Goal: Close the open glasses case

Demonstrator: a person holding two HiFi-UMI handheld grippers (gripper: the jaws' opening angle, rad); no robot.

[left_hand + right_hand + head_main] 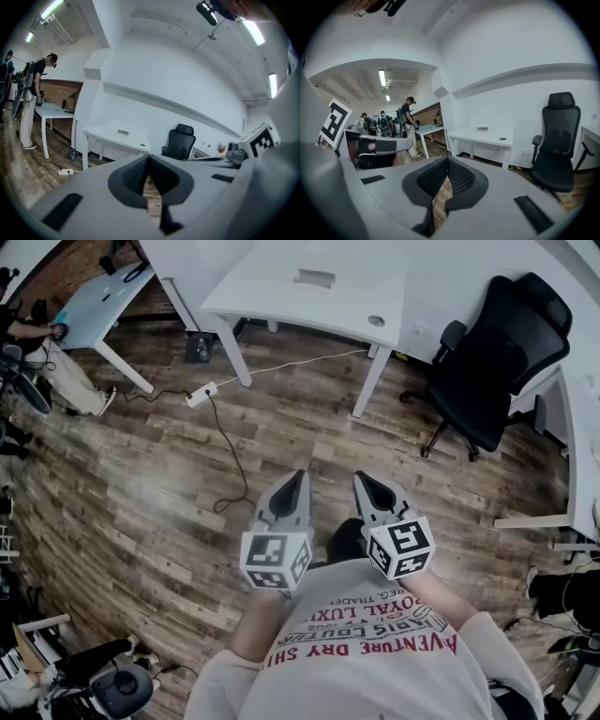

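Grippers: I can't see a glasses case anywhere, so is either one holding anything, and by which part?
Nothing is held. The left gripper and the right gripper both have their jaws shut together, with only wooden floor showing behind them.

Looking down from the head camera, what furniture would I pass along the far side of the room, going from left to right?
pale blue table → white desk → black office chair

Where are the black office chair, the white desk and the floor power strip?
black office chair (480,388): head view, seat.
white desk (272,296): head view, bare tabletop.
power strip (201,395): head view, its casing.
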